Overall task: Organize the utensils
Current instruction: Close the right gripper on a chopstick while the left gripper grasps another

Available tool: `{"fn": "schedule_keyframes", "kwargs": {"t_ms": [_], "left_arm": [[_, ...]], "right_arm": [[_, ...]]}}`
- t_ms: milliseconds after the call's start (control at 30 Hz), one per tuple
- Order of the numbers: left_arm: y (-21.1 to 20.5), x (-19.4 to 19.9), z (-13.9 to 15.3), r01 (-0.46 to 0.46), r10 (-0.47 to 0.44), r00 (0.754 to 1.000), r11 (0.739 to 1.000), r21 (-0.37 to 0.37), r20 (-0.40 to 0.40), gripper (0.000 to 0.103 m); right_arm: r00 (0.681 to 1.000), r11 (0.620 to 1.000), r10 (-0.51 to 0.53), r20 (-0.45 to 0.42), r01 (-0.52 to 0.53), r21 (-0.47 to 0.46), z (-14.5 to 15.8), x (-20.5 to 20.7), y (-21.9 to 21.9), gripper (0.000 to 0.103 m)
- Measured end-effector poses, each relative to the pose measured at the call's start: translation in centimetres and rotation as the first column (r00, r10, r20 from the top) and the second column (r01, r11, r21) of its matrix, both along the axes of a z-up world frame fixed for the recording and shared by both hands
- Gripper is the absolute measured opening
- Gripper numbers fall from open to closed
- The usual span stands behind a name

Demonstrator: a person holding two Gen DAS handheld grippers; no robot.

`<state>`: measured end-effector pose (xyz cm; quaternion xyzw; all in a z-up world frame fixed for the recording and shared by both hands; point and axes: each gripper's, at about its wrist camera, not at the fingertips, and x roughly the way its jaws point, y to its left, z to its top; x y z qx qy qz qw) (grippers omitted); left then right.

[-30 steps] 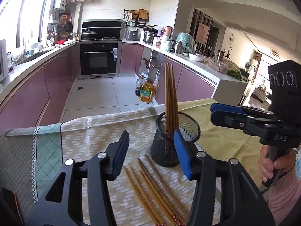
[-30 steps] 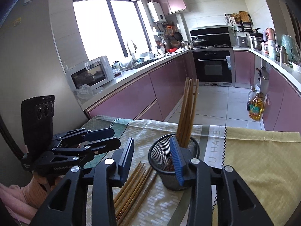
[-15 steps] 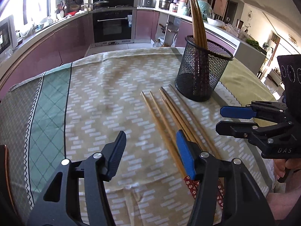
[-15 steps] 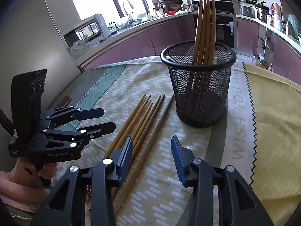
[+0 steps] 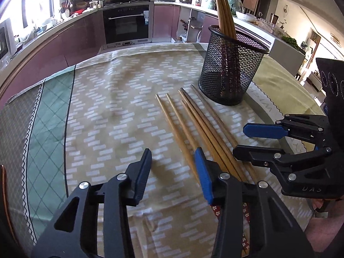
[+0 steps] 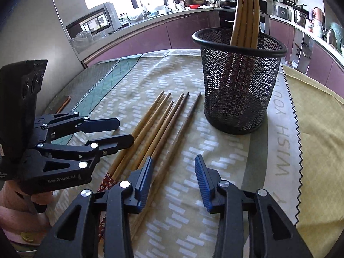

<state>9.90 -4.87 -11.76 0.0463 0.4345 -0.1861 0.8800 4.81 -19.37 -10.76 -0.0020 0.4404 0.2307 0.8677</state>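
Both grippers, left (image 5: 173,167) and right (image 6: 174,176), hover spread and empty over loose chopsticks (image 6: 154,129); a crowded grab could scatter them or tip the mesh holder (image 6: 238,81).

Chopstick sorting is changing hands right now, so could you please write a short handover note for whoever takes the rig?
Left gripper: open, empty, low over the patterned tablecloth.
Right gripper: open, empty, above the loose sticks.
Done: several brown wooden chopsticks stand in the black wire-mesh cup.
Left: five loose wooden chopsticks lie side by side on the cloth beside the cup, tips toward it; none is gripped.
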Motion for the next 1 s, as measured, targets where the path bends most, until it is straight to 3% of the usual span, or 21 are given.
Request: {"fn": "schedule_keyframes", "kwargs": {"t_ms": [133,467,567,633,767,1000], "left_arm": [[0.1,-0.1,0.0,0.003,-0.003,1.000,1.000,0.007,-0.002,0.034],[0.0,0.8,-0.1,0.001,-0.001,1.000,1.000,-0.002,-0.013,0.033],[-0.2,1.4,-0.1,-0.015,0.015,1.000,1.000,0.002,-0.012,0.025],[-0.1,1.6,-0.2,-0.025,0.024,1.000,1.000,-0.007,-0.016,0.015],[0.2,1.6,-0.1,-0.052,0.051,0.998,0.998,-0.029,-0.021,0.011],[1.1,1.2,0.4,-0.076,0.075,0.997,0.995,-0.065,-0.019,0.008]], "right_arm": [[1.000,1.000,0.001,0.001,-0.001,-0.020,0.0,0.1,0.1,0.034],[1.000,0.999,-0.007,0.002,0.007,-0.051,-0.1,0.8,0.9,0.032],[1.000,0.998,-0.018,0.009,0.018,-0.060,-0.2,1.1,1.1,0.027],[1.000,0.998,-0.025,0.007,0.025,-0.051,-0.2,1.4,1.1,0.023],[0.999,0.999,-0.033,-0.024,0.033,0.011,-0.3,1.6,0.4,0.010],[0.998,0.996,-0.056,-0.038,0.059,0.069,0.0,1.5,-0.8,0.007]]}}
